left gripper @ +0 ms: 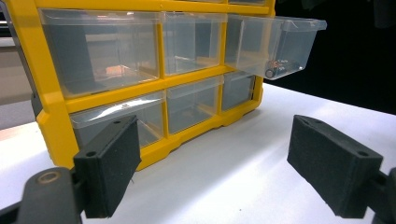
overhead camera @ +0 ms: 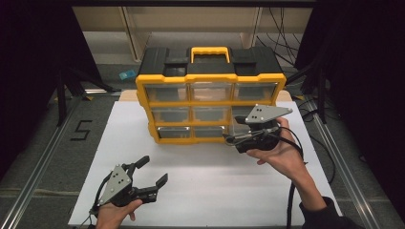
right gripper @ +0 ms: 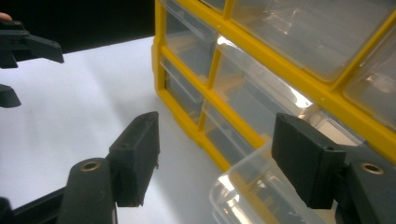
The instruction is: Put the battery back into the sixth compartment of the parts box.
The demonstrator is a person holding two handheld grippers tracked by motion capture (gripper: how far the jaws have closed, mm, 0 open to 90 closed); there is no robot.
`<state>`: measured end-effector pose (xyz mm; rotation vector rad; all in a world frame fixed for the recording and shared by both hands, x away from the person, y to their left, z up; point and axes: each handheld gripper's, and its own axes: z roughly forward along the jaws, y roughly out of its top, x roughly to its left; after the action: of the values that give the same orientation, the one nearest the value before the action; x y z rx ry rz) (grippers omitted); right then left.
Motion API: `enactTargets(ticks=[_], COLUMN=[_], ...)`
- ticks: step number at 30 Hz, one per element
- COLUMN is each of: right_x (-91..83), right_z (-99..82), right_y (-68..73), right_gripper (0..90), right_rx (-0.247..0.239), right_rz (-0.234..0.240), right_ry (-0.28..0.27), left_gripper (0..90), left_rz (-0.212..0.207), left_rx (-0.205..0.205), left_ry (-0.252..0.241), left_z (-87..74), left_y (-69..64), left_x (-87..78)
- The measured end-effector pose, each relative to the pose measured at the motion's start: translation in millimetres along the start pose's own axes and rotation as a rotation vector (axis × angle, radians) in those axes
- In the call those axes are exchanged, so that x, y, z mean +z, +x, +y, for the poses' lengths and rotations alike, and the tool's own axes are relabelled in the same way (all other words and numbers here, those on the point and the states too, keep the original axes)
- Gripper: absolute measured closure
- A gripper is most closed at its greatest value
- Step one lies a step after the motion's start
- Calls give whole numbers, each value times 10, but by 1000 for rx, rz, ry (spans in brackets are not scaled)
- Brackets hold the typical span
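A yellow and black organiser [overhead camera: 210, 77] with clear drawers stands at the back of the white table [overhead camera: 205, 191]. Its right drawer in the middle row [left gripper: 275, 44] is pulled out, and small metal parts [left gripper: 274, 69] lie inside. My right gripper [overhead camera: 235, 136] is open at that drawer, and the drawer's clear rim [right gripper: 252, 191] shows low between its jaws; I cannot tell if they touch it. My left gripper [overhead camera: 154, 170] is open near the table's front left, holding nothing and facing the organiser [left gripper: 51, 116] from a distance.
The organiser has a yellow carry handle [overhead camera: 210, 50] on its black lid. Its other drawers [left gripper: 100, 51] are pushed in and look empty. The table's edge is close behind my left hand. Cables [overhead camera: 289, 200] trail from the right gripper over the table's right side.
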<state>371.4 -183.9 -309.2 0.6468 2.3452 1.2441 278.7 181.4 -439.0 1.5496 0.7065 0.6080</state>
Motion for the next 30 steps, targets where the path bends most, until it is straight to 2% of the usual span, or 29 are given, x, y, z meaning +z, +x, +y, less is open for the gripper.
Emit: enactTargets(ticks=[4,12,20,22,24,30], right_x=[13,-2,-13,-16,-19,-13], right_z=[-48,-167,-252,-272,-276,-375], right_y=[37,154,246,293,293,351], right_gripper=[326,318,293,279,273,265], right_rx=[6,27,29,53,44,62], right_rz=[-9,7,0,0,-1,3], right_ry=[-26,-56,-83,-97,-103,-123], left_gripper=[164,165,165,165,164,164], left_rz=[1,2,-3,0,1,-1], left_rx=[-1,-4,-4,-1,-1,2], left_ry=[0,4,0,6,5,4], left_z=[0,-6,-12,-8,-7,-9], left_y=[-1,-1,-1,-2,0,2], left_x=[-1,1,14,3,1,6])
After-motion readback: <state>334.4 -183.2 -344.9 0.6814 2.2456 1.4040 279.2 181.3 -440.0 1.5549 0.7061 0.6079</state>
